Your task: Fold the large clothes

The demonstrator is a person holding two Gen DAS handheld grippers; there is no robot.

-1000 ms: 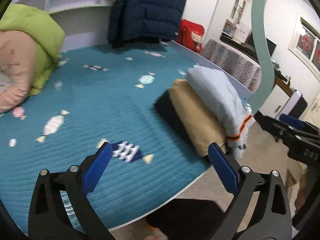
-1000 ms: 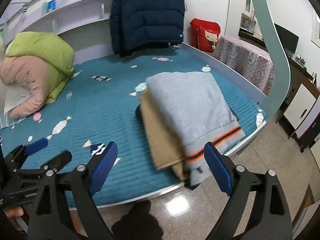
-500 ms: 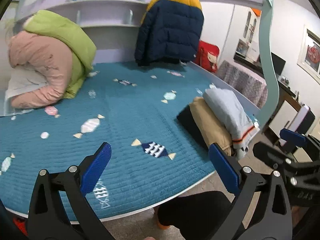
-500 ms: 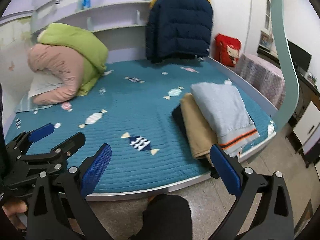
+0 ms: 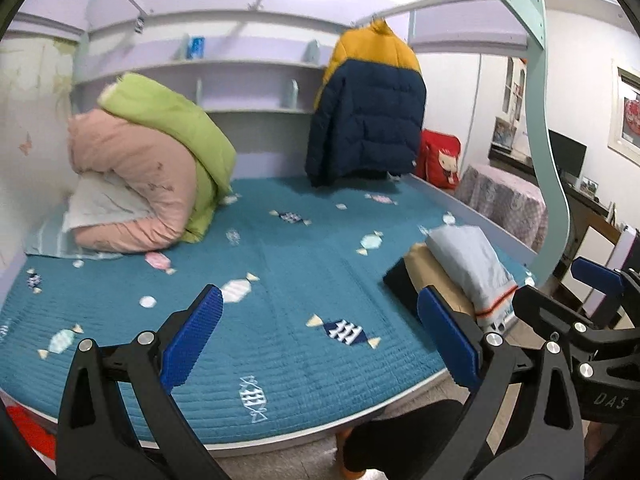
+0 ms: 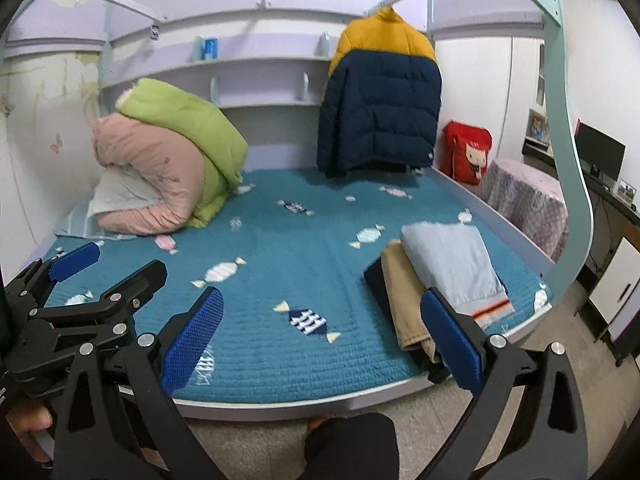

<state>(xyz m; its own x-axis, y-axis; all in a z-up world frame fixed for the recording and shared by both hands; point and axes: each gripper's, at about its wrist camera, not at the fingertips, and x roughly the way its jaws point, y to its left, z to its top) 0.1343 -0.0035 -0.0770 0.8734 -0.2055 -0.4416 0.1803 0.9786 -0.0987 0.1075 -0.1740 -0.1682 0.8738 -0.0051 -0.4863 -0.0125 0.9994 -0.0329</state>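
A folded stack lies at the bed's front right corner: a pale grey garment with an orange stripe on top, a tan one under it, a black one at the bottom. The left wrist view shows the same stack. A navy and yellow puffer jacket hangs at the back. My left gripper is open over the bed's front edge, nothing between its blue pads. My right gripper is open too, back from the stack and holding nothing. Each appears in the other's view: right gripper, left gripper.
The teal quilted bed fills the middle. Rolled pink and green duvets sit at its back left. A curved teal bed post, a red bag and a cloth-covered table stand to the right. A person's dark-trousered knee is below.
Both grippers have drawn back and upward from the folded stack, so the whole bed and the hanging jacket now show. The stack stays on the bed corner.
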